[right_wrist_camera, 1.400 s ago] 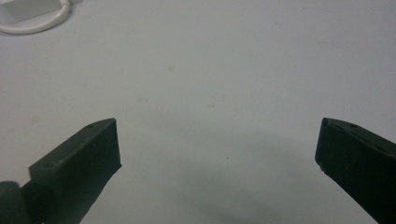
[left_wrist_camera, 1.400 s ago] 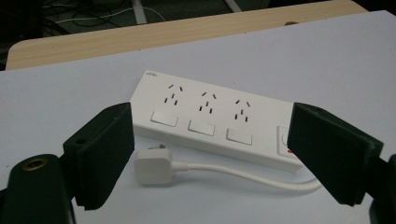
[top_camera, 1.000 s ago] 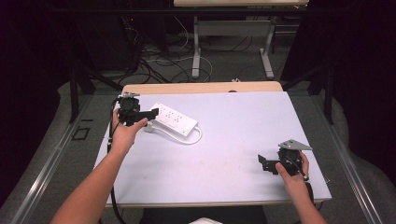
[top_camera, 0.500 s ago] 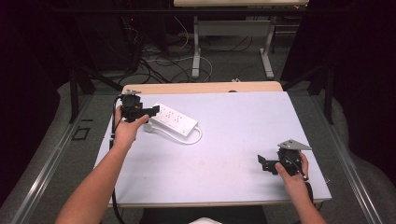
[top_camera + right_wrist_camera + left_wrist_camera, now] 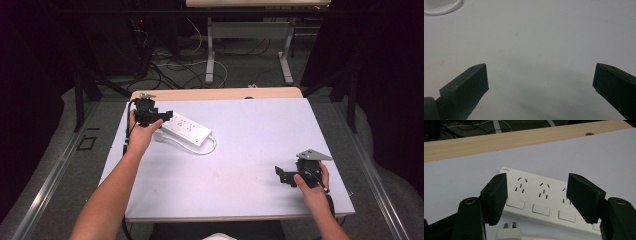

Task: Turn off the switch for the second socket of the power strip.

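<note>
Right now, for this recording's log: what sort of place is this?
Probably a lab or recording workroom, not a home. A bare white work table holds just a power strip; loose cables run over the grey floor behind it, by the metal legs of another desk, with dark curtains around.

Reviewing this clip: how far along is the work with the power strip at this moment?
Nothing looks done yet: the white power strip lies flat on the table, its plug loose beside it, not in a socket. In hand: the left gripper hovers open over the strip's end, gripping nothing. The right gripper sits open near the table's right edge. Any grasping or plugging remains.
</note>
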`<state>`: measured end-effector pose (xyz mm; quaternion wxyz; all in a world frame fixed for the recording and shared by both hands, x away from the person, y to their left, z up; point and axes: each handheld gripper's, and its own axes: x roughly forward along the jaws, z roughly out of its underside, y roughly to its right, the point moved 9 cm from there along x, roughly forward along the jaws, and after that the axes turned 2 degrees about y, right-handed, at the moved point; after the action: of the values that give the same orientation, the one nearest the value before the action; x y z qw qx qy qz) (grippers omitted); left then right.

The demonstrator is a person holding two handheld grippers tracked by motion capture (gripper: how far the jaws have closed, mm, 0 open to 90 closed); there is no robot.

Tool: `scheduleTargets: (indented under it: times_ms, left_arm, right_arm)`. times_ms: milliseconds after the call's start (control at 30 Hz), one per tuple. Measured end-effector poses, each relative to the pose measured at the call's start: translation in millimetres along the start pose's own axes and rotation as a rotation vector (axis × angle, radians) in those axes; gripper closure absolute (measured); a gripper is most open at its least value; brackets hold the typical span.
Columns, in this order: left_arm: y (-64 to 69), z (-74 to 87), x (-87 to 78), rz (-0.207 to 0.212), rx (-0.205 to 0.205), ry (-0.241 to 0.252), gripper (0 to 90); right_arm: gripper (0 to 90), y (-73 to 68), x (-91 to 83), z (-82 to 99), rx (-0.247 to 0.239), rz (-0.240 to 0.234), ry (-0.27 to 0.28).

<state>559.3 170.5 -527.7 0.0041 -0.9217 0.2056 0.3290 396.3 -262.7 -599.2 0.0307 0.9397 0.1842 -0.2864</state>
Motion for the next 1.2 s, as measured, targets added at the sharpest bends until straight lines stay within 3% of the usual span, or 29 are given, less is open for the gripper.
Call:
scheduleTargets:
  times_ms: [67, 300, 767, 1200]
  left_arm:
    - [-3.6, 3.1, 5.7, -0.014, -0.002, -0.018, 36.9]
    - [-6.8, 9.4, 15.1, -0.004, -0.024, -0.056, 46.5]
    - [-3.4, 21.9, 32.8, 0.028, -0.064, -0.138, 67.0]
    - [-1.4, 33.4, 47.1, 0.023, -0.073, -0.199, 78.6]
  right_arm:
    - [0.0, 0.2, 0.5, 0.5, 0.0, 0.0, -0.001]
    - [0.0, 0.7, 1.0, 1.3, 0.0, -0.004, -0.005]
    - [0.0, 1.0, 3.3, 1.8, -0.004, -0.012, -0.009]
    - [0.0, 0.1, 5.3, 2.7, -0.003, -0.019, -0.017]
